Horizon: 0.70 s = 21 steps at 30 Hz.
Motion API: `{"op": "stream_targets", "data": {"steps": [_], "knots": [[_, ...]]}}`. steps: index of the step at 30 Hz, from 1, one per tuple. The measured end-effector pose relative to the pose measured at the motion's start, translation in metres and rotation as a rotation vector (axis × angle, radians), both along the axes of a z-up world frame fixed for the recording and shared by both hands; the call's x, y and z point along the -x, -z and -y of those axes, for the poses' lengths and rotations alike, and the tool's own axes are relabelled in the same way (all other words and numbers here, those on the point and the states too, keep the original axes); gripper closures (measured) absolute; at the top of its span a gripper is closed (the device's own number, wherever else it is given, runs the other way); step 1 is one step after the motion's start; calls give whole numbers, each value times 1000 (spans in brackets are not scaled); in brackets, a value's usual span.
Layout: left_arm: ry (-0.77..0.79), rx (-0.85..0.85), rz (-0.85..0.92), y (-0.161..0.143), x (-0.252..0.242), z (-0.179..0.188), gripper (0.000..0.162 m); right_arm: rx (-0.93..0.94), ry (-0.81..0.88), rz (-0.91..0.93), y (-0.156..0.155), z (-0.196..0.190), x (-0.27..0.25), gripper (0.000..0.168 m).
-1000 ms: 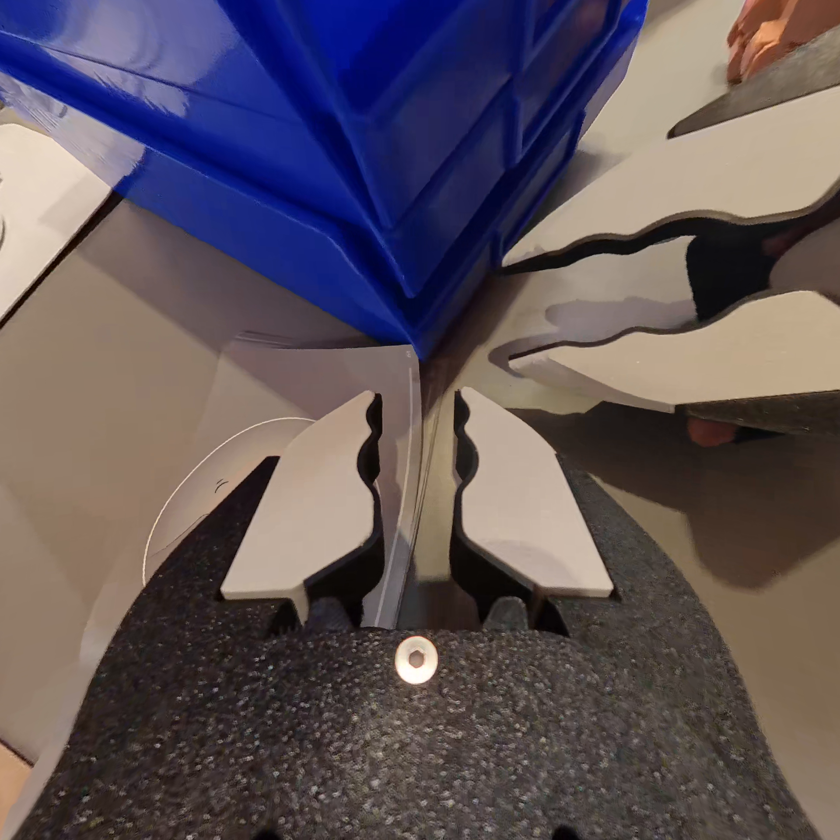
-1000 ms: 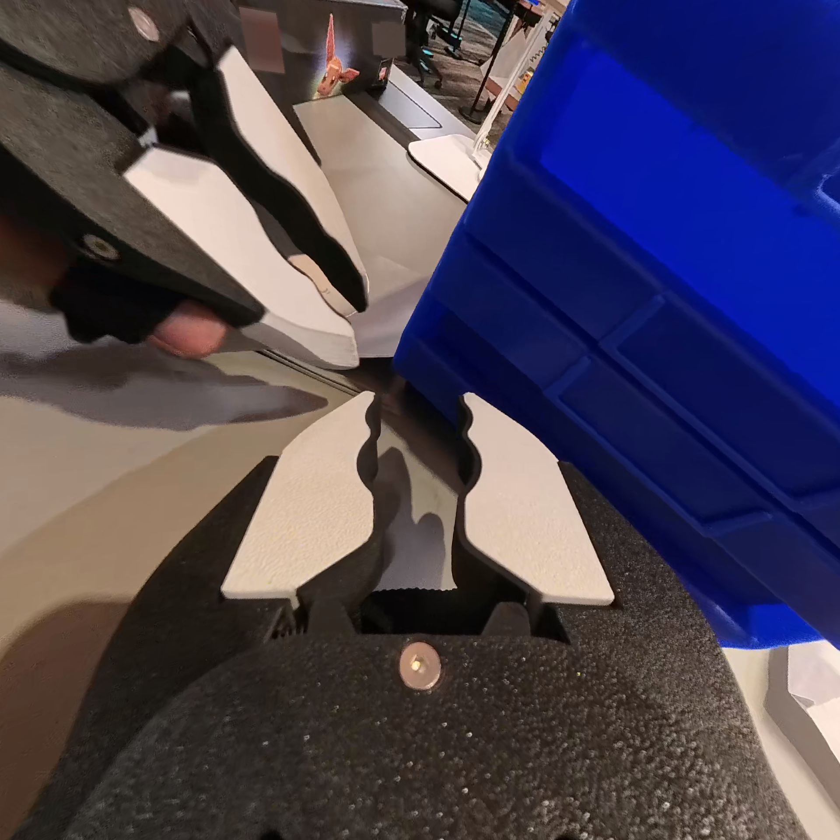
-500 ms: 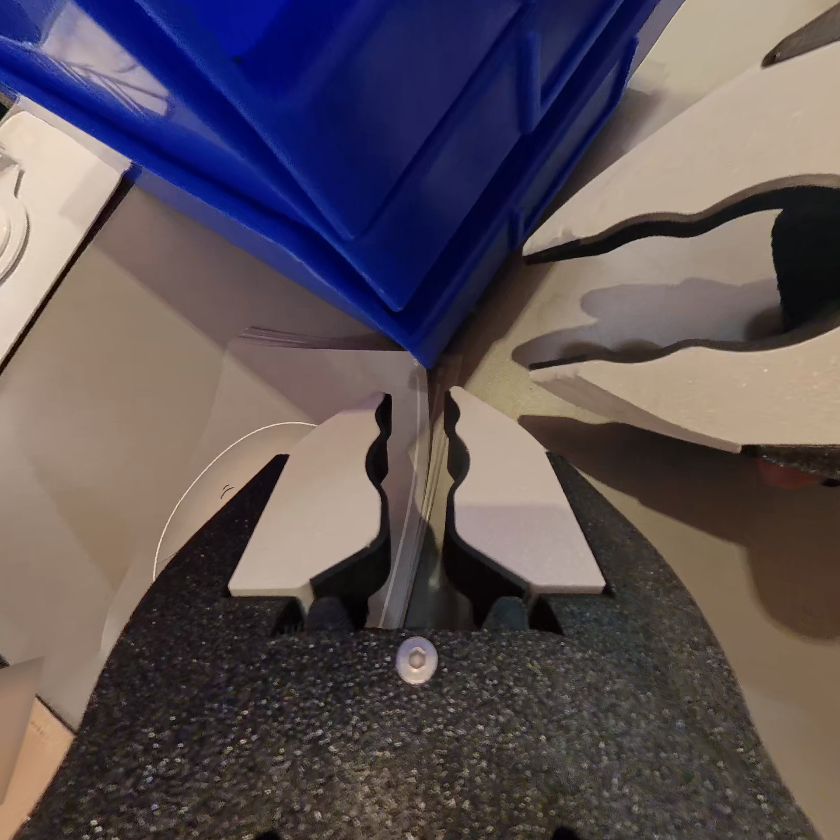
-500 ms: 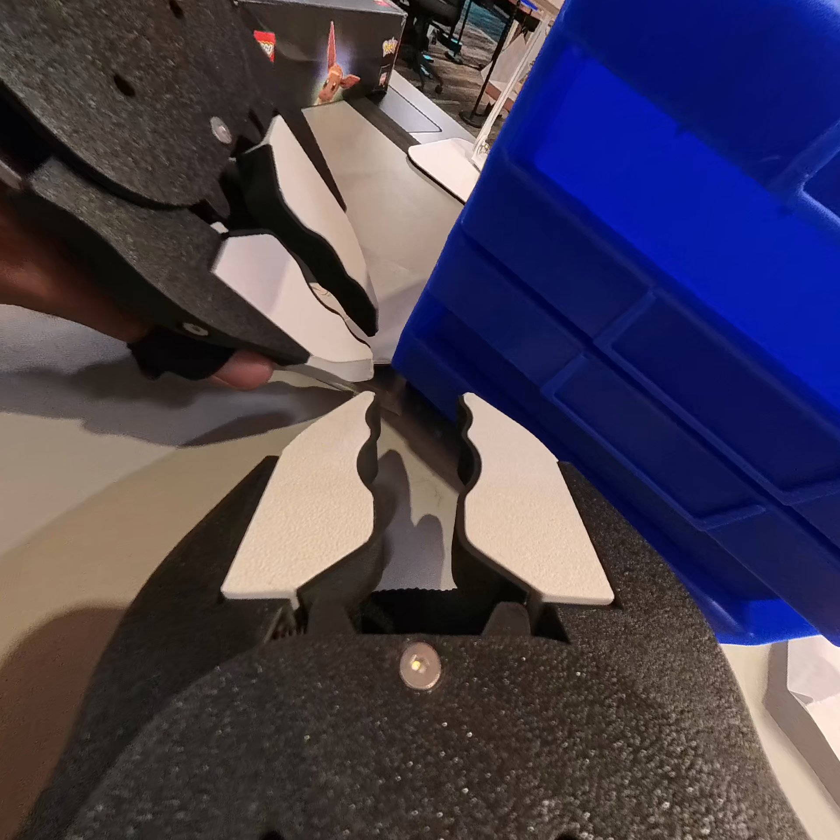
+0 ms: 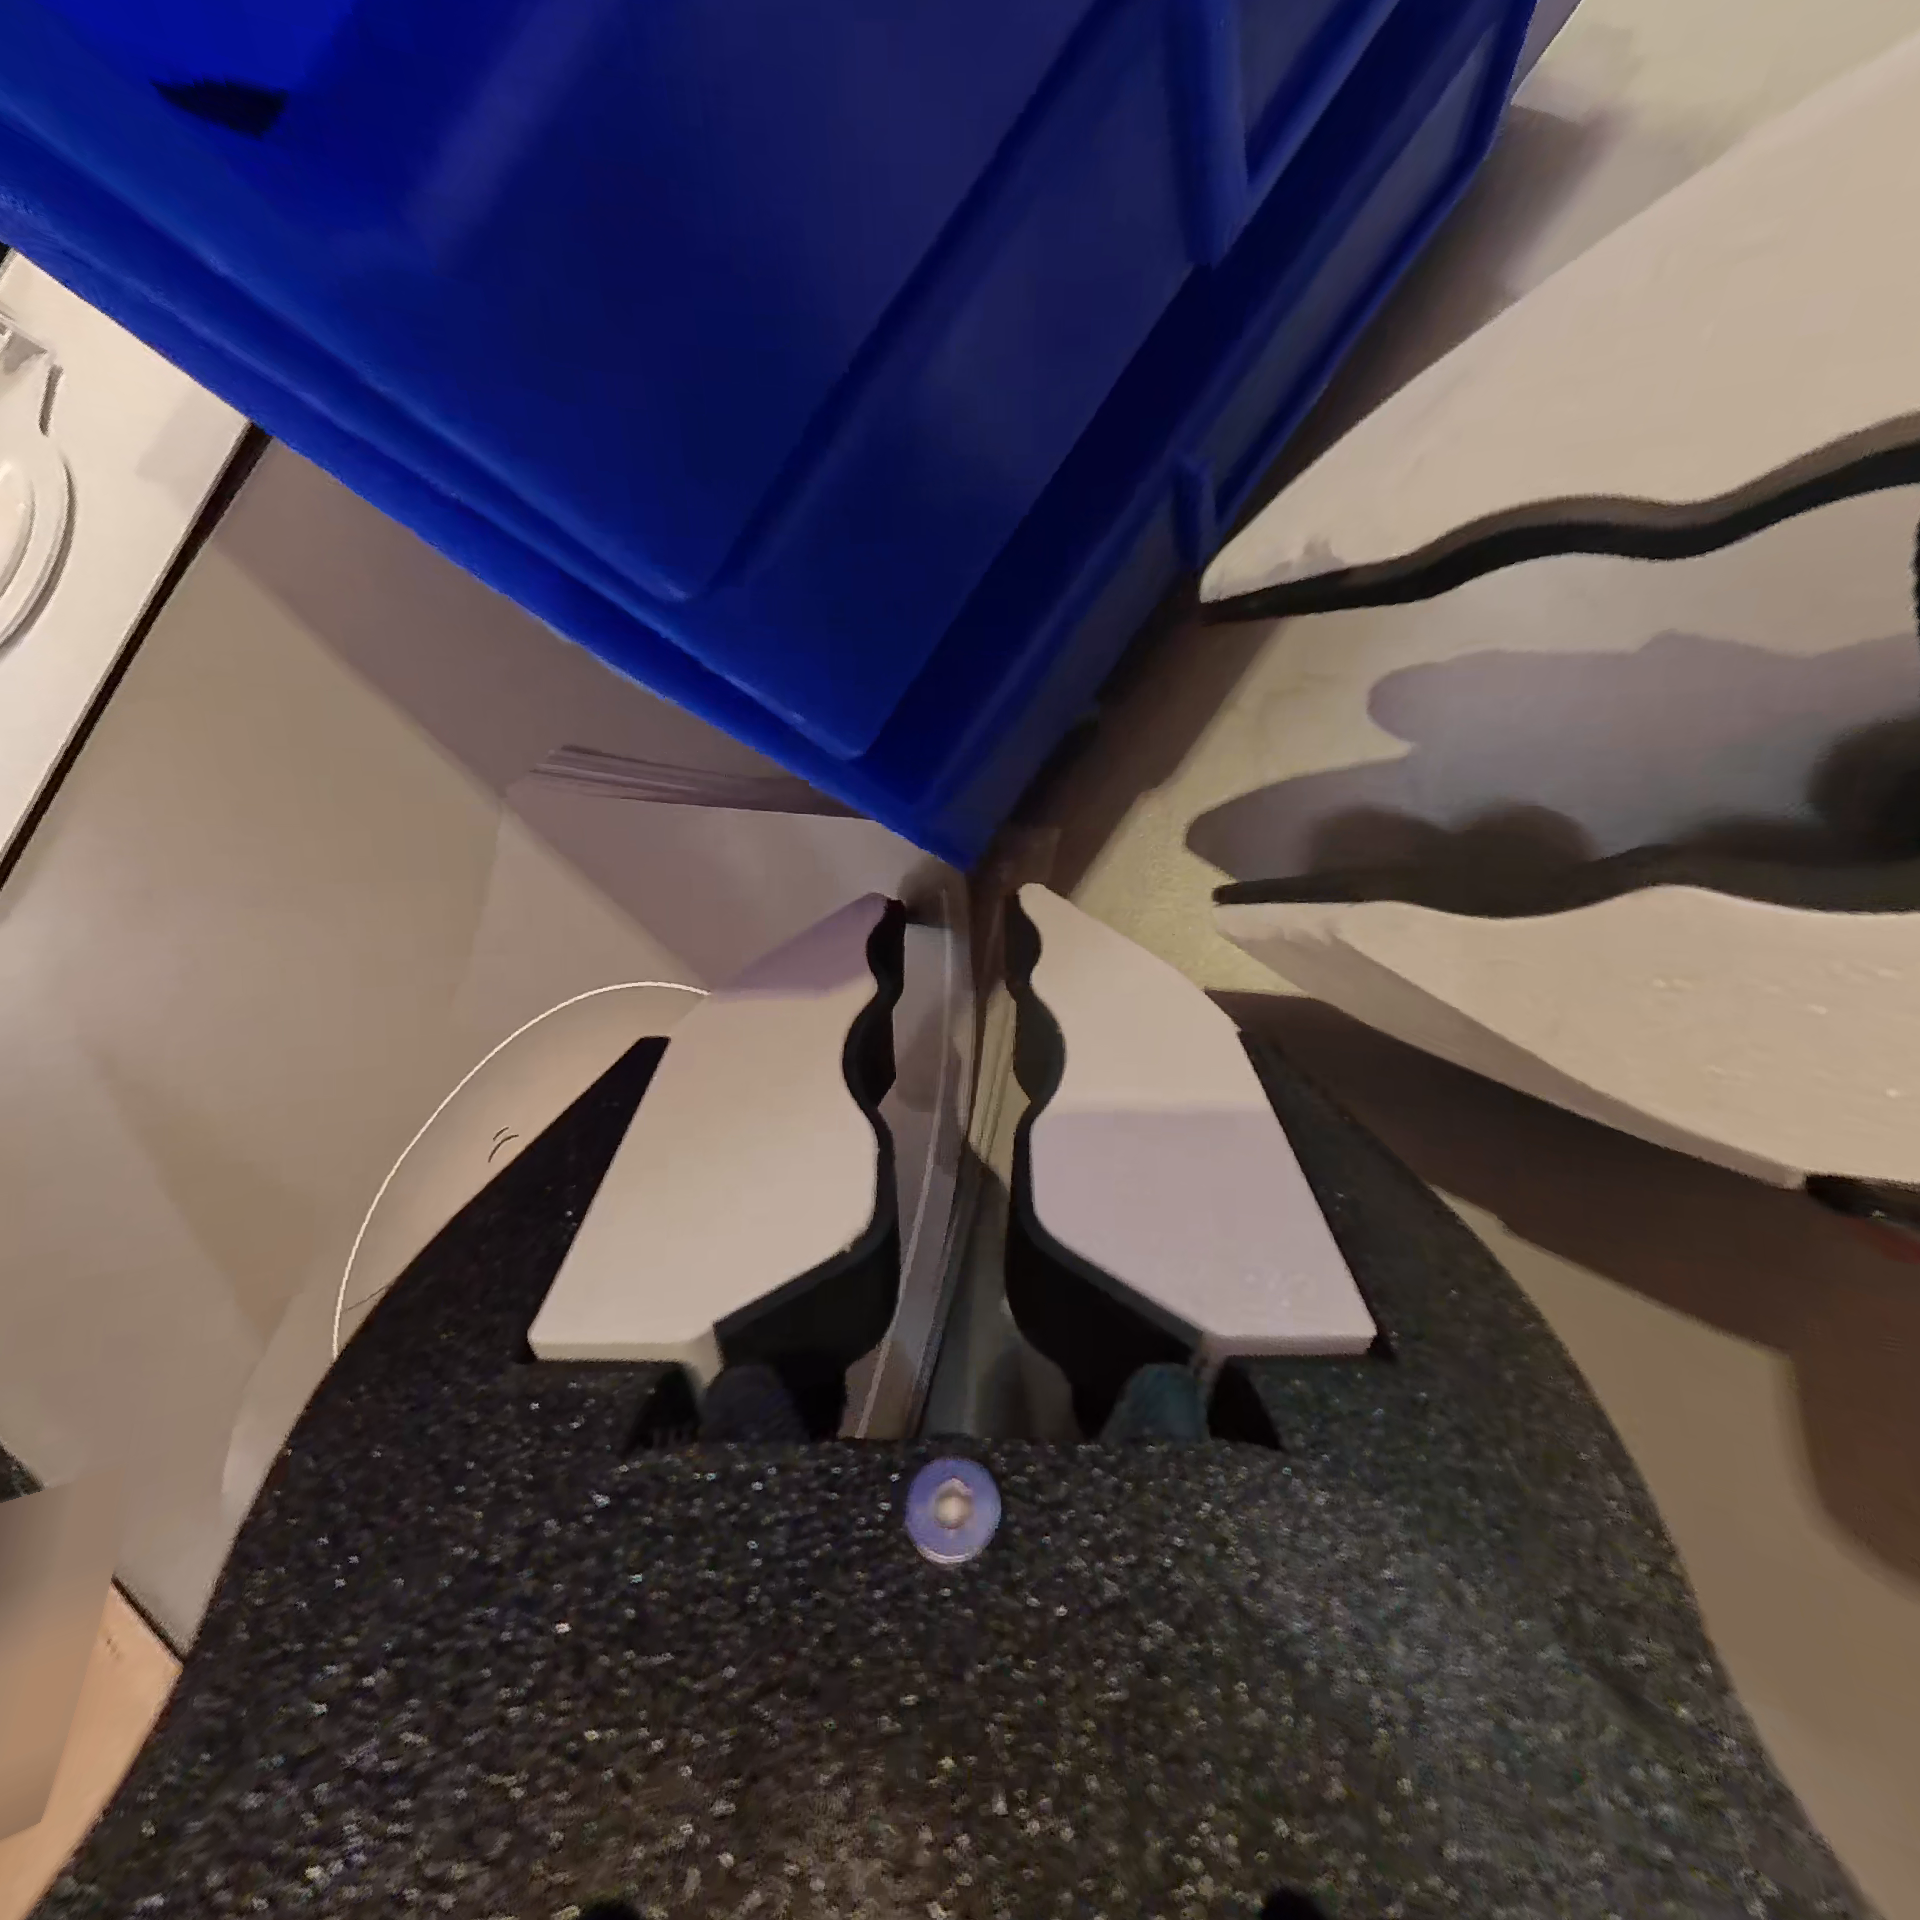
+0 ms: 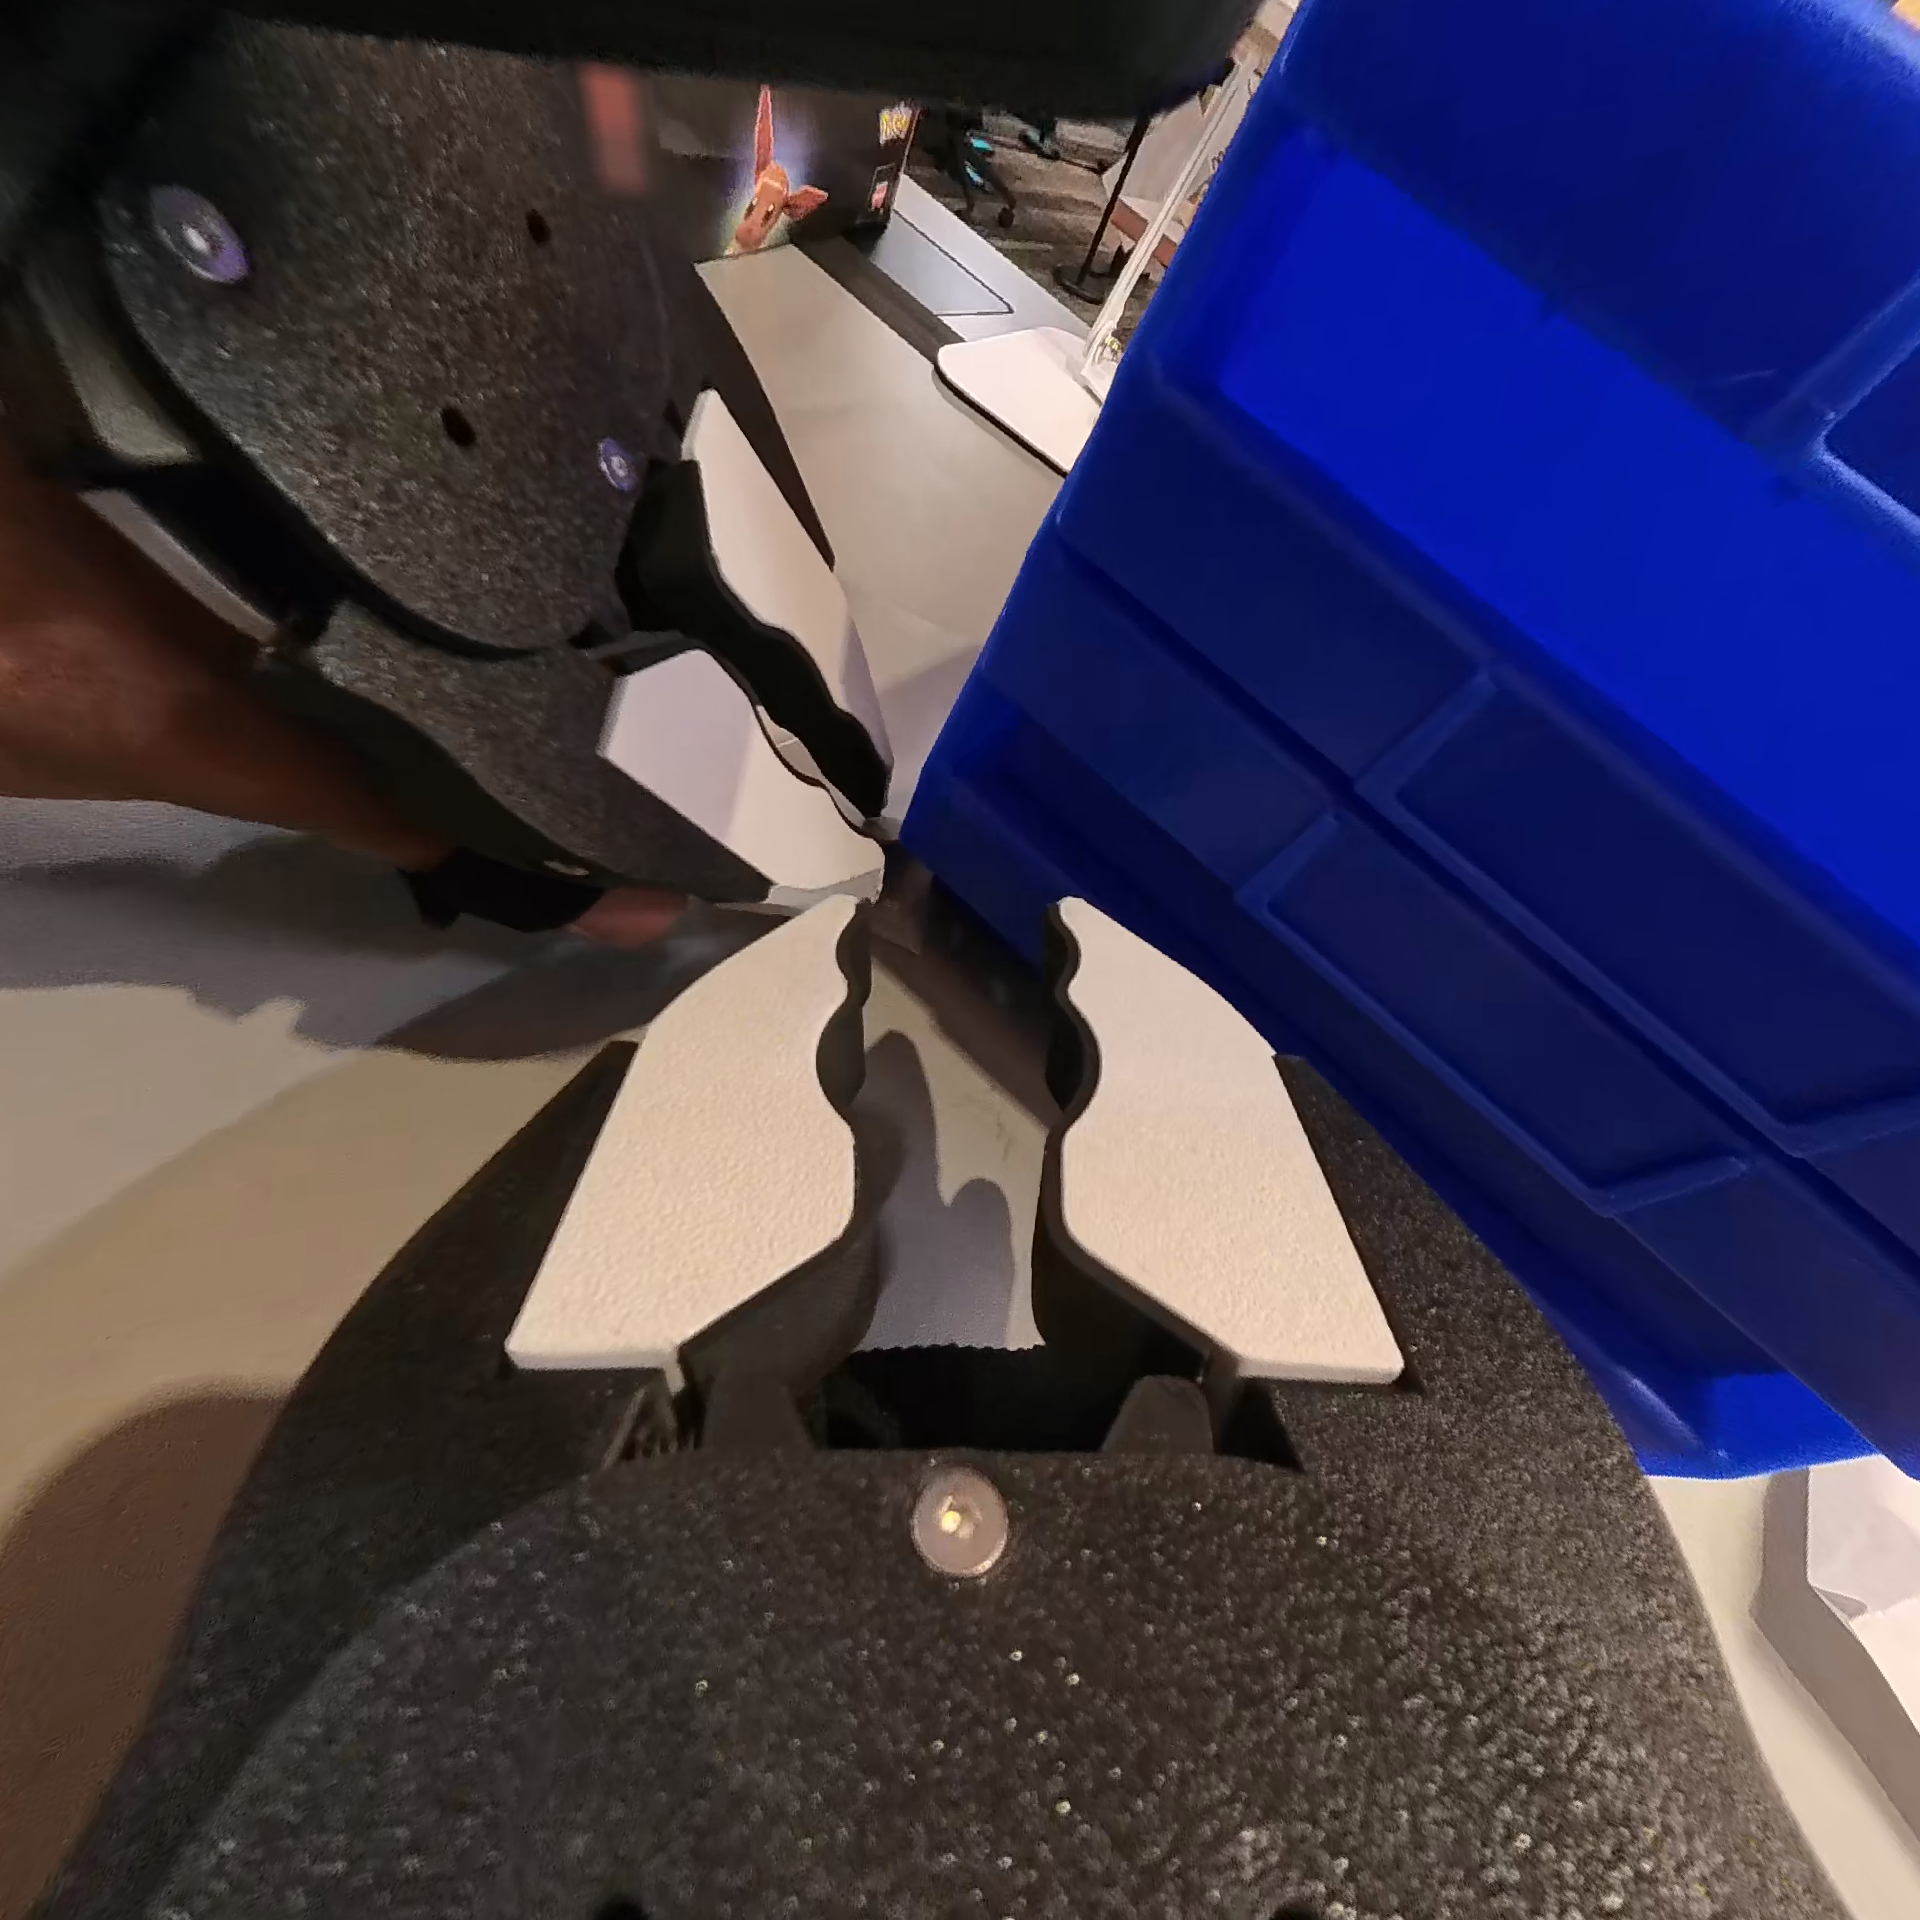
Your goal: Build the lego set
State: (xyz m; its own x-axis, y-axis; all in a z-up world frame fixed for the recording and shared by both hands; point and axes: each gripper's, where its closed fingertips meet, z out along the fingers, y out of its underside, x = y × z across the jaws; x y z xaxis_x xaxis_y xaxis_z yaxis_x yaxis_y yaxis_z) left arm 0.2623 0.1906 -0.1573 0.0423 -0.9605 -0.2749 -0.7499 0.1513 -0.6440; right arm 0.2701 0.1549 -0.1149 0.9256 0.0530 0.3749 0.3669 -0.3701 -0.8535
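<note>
The big ribbed blue plastic bin (image 5: 727, 364) fills the upper half of the left wrist view and the whole right side of the right wrist view; it sits on the pale grey counter (image 6: 156, 1091) w/ its near bottom corner resting on a thin stack of white paper sheets, prob. the lego set's instruction booklet (image 5: 665, 883). No loose bricks show; a printed lego box (image 6: 810, 166) stands at top centre of the right view, well apart. The left tongs (image 5: 956, 914) are nearly closed round the booklet's raised edge at frame centre, but whether they actually pinch it I can't tell. The right tongs (image 6: 956, 925) are part open, nothing in them, tips just beside the bin corner. Main risk, as I judge it: the bin pins the booklet, so a pull could tear or crease the pages, or drag the bin across the counter. Next: the two tongs are very close together at that corner & could knock each other. Smallest: thin glossy paper may slip out of a weak pinch.
</note>
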Motion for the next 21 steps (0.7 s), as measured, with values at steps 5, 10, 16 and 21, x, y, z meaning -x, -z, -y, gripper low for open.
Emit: {"op": "stream_targets", "data": {"steps": [5, 10, 16, 21], "knots": [[-6, 36, 5, 1, 0, 0, 144, 0, 0, -1, 0, 0, 0, 137], [-14, 53, 7, 2, 0, -1, 144, -4, -2, -5, -1, 0, 1, 137], [-27, 42, 1, 4, 0, -3, 146, -8, -6, -6, -2, 0, 2, 137], [-27, 39, -6, 5, 2, -4, 147, -3, -7, -3, -1, 0, 1, 137]]}}
